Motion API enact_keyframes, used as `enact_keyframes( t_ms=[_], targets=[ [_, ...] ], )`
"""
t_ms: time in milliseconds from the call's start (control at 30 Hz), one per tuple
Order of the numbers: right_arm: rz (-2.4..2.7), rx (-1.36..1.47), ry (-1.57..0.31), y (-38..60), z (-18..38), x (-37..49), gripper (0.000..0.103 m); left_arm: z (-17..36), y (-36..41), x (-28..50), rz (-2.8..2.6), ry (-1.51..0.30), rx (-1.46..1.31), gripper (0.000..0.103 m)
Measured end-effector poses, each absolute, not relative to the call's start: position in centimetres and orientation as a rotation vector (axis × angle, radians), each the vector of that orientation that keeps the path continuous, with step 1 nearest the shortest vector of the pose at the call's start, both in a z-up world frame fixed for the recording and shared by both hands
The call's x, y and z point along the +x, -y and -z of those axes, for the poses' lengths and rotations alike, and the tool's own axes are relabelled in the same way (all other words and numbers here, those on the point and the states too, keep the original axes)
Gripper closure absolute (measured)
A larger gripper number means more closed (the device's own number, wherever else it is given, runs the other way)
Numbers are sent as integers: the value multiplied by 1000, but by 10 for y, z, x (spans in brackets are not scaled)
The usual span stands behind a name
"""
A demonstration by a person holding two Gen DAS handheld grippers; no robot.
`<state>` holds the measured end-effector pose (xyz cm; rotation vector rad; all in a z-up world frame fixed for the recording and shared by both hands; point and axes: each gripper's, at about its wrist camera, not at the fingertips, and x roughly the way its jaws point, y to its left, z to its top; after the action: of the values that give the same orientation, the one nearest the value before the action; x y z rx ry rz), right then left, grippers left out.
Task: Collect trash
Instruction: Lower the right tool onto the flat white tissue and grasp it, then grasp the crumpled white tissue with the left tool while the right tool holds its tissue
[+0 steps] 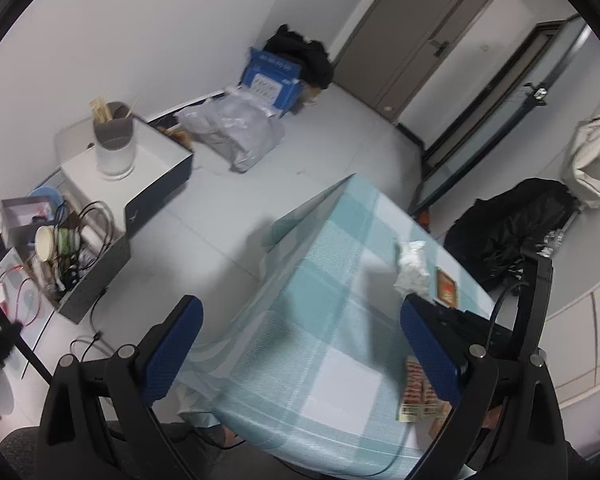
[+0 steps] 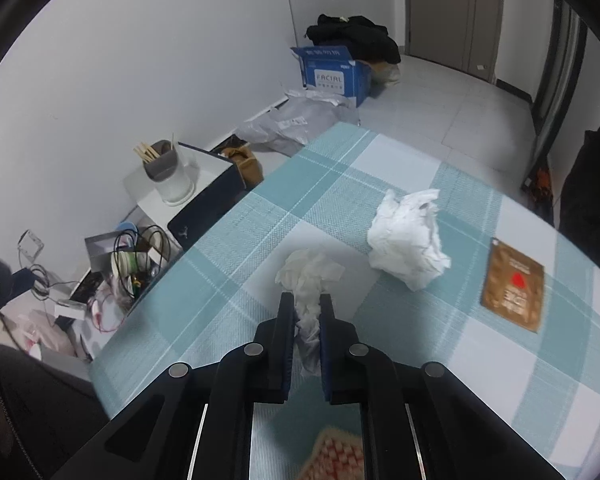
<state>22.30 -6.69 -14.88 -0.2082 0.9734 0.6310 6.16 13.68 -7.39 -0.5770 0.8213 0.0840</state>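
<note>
My right gripper (image 2: pixel 306 300) is shut on a crumpled white tissue (image 2: pixel 308 272) and holds it just above the blue checked tablecloth (image 2: pixel 228 272). A second, larger crumpled tissue (image 2: pixel 406 240) lies on the cloth to the right; it also shows in the left wrist view (image 1: pixel 412 268). A brown flat packet (image 2: pixel 514 284) lies further right, also seen in the left wrist view (image 1: pixel 447 289). My left gripper (image 1: pixel 300 320) is open and empty above the table's near-left corner. Red-patterned wrappers (image 1: pixel 418 390) lie by its right finger.
A grey-white bin with chopsticks (image 2: pixel 168 176) stands on a white box left of the table. A box of cables and cups (image 1: pixel 72 248), a grey plastic bag (image 1: pixel 232 128) and a blue carton (image 2: pixel 332 70) lie on the floor. A black bag (image 1: pixel 508 224) sits right of the table.
</note>
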Motion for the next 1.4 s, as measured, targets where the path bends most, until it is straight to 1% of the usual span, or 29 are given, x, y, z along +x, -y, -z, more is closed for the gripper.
enact_keyframes(
  t_ms=[133,533,767,967,1133,1300,1400],
  targets=[
    [-622,-205,-960,86,134,210,93,66,-124,57,-72,-782,-507,6],
    [-565,-83,-895,169,88,164,93,59,-102,63,-81,-774,-423,6],
    [-543,7,-862,210,82,152,93,39,-72,75,-48,-728,-338,6],
    [-537,74,-822,229,76,150,93,38,-55,102,-41,-753,-302,6],
    [-546,67,-776,241,67,145,93,47,-41,129,-32,-811,-277,6],
    [-556,57,-780,245,70,147,93,62,-36,165,-12,-902,-319,6],
    [-556,77,-785,251,71,150,93,72,-29,186,-2,-945,-299,8]
  ],
)
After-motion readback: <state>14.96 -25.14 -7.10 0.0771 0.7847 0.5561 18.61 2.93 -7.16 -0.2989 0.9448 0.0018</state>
